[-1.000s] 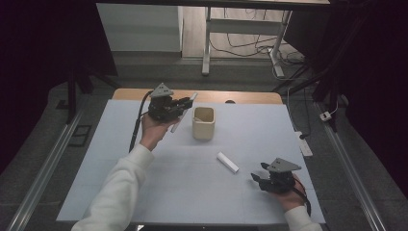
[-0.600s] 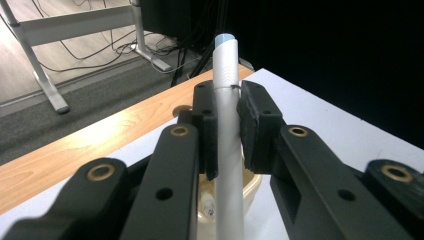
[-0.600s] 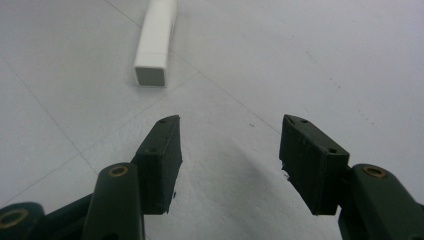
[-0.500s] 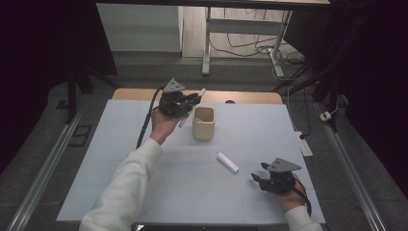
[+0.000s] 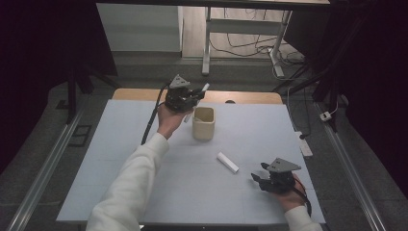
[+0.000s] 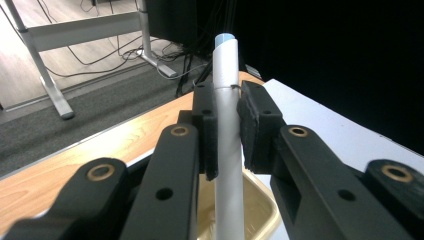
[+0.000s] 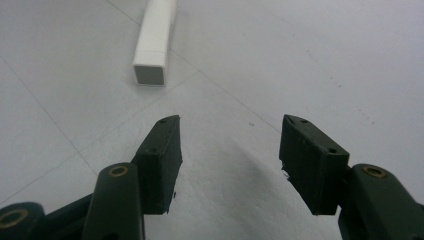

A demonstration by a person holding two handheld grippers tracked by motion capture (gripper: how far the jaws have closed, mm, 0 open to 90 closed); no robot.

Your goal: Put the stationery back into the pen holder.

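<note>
**Left claw clamped on the white pen above the cup**

My left claw (image 5: pixel 195 97) is clenched on a white pen (image 6: pixel 227 145); in the left gripper view both black pads press its barrel from either side, about midway along its length. The pen's long axis runs along the jaws and past them, its pale blue tip pointing up and away toward the far edge of the surface (image 5: pixel 144 192). In the high view the pen slants, upper end toward the far right, lower end dipping toward the beige cup (image 5: pixel 203 124). The cup stands upright on the surface just beside my left hand, and in the left gripper view its open mouth sits directly under the pen's lower part; I cannot tell whether the pen touches the cup.

My right claw (image 7: pixel 227 165) is released, jaws spread wide with nothing between them, held low over the near right of the surface. A white rectangular cap (image 7: pixel 155 42) lies flat ahead of it, apart from the jaws, its open square end facing the claw.
</note>
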